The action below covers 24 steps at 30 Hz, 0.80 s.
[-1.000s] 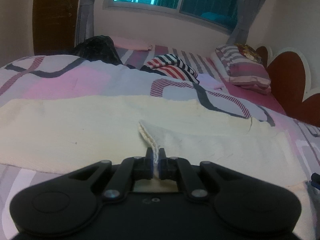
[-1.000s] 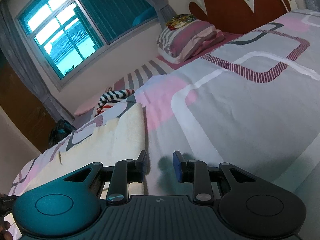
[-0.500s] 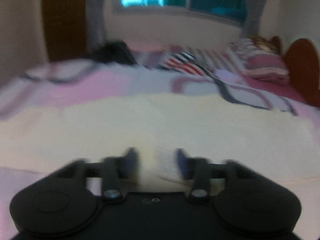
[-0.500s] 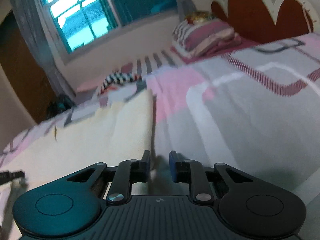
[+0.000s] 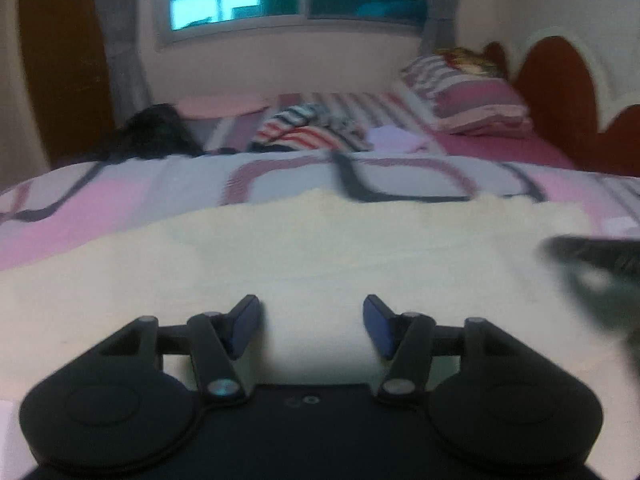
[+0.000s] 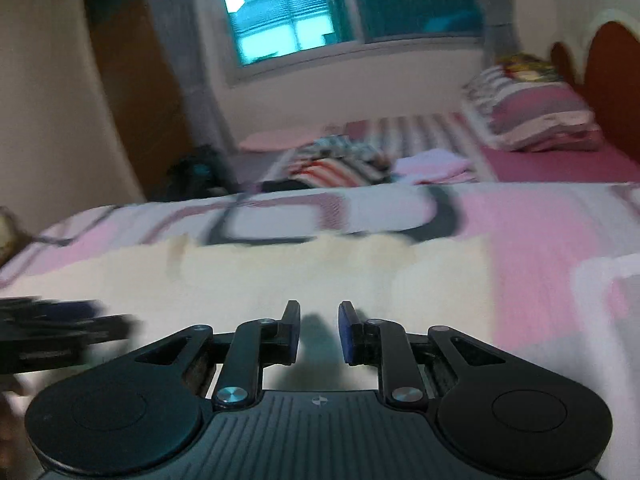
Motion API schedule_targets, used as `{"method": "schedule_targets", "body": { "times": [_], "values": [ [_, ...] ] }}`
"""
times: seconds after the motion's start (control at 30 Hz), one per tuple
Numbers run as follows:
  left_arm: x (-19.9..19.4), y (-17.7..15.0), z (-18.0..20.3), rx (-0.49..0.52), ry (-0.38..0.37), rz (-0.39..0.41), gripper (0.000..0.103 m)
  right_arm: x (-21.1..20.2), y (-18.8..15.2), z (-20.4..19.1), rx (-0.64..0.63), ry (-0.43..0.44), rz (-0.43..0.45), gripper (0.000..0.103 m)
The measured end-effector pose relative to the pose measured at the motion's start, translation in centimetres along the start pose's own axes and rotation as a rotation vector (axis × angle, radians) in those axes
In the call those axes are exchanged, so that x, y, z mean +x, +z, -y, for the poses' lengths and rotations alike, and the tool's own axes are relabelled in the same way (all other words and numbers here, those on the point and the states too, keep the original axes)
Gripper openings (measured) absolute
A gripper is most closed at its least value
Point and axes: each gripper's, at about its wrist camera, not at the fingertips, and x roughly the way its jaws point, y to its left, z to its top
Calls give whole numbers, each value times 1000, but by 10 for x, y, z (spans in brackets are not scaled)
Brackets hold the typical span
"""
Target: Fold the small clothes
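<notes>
A cream cloth (image 5: 320,248) lies spread flat across the patterned bedspread; it also shows in the right wrist view (image 6: 320,280). My left gripper (image 5: 312,320) is open and empty, low over the cloth's near part. My right gripper (image 6: 319,326) is open with a narrow gap and empty, over the cloth near its right side. The right gripper shows as a dark blur at the right edge of the left wrist view (image 5: 600,264). The left gripper shows blurred at the left edge of the right wrist view (image 6: 60,328).
A striped garment pile (image 5: 308,132) and a dark bundle (image 5: 156,136) lie at the far side of the bed. A pink striped pillow (image 5: 472,96) sits by the red headboard (image 5: 560,92). A folded pale pink cloth (image 6: 432,168) lies near the striped pile.
My left gripper let go of the cloth fold it was pinching and opened wide. My right gripper swung from the cloth's right edge to over the cloth, facing the window. Both views are blurred by motion.
</notes>
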Motion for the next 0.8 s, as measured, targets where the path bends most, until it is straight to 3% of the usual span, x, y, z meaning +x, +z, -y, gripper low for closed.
{"method": "schedule_targets", "body": {
  "times": [0.07,0.1,0.2,0.37,0.47,0.53,0.67,0.8],
  "values": [
    [0,-4,-14,-12,27,10,60,4,7,38,101,-98,8,19],
    [0,-6,-19,-12,16,11,60,6,9,54,147,-124,6,0],
    [-1,-7,-21,4,10,19,60,12,15,81,198,-114,-4,0],
    [-5,-5,-23,-3,-3,13,59,13,15,69,114,-141,-24,0],
    [-18,-2,-17,-7,-16,33,60,-2,15,59,112,-109,-30,0],
    [-28,-5,-10,3,-56,41,60,-20,6,50,102,-88,-34,0],
    [-32,-23,-2,-23,-53,4,60,-52,-28,36,127,-81,-89,0],
    [-39,-37,-7,-59,-33,15,60,-80,-51,28,147,-94,-76,0]
  ]
}}
